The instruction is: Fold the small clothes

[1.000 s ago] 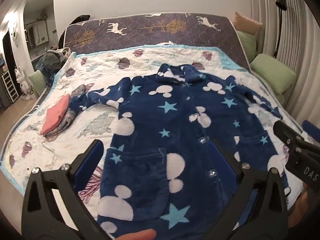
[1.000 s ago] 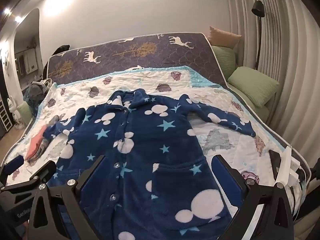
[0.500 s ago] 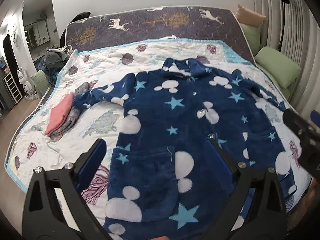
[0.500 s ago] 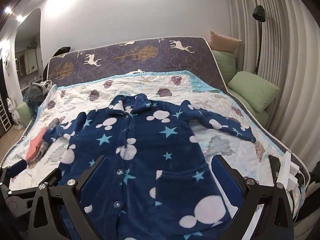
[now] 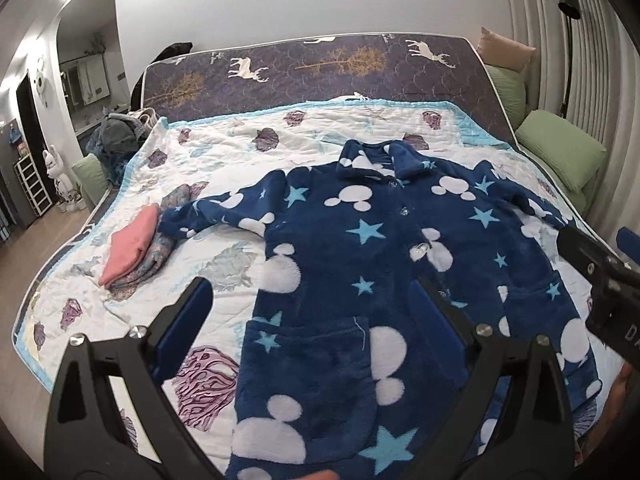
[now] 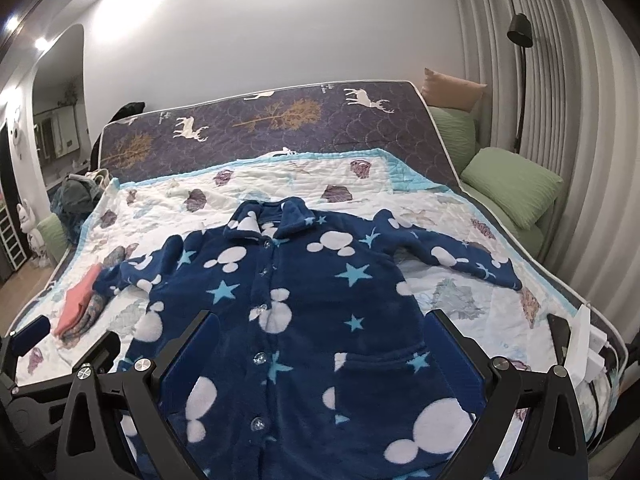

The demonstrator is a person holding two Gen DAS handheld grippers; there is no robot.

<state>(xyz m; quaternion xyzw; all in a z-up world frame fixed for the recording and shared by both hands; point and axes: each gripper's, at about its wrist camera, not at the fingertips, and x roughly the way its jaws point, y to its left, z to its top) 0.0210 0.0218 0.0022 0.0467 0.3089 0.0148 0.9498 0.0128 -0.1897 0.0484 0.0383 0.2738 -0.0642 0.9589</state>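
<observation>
- The navy fleece robe (image 5: 360,272) (image 6: 304,320), printed with white mouse heads and blue stars, is lying flat and buttoned on the quilt (image 5: 224,152) (image 6: 448,304) of the bed, sleeves spreading outward.
- The left gripper (image 5: 312,312) is hovering above the robe's hem, fingers spread apart, gripping nothing.
- The right gripper (image 6: 320,340) is hovering likewise, fingers apart.
- Folded pink and patterned clothes (image 5: 134,244) (image 6: 78,306) are sitting beside the left sleeve.

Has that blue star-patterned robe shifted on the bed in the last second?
No. The robe keeps its place: its sleeve tip still touches the folded pink stack. Only the cameras moved.
</observation>
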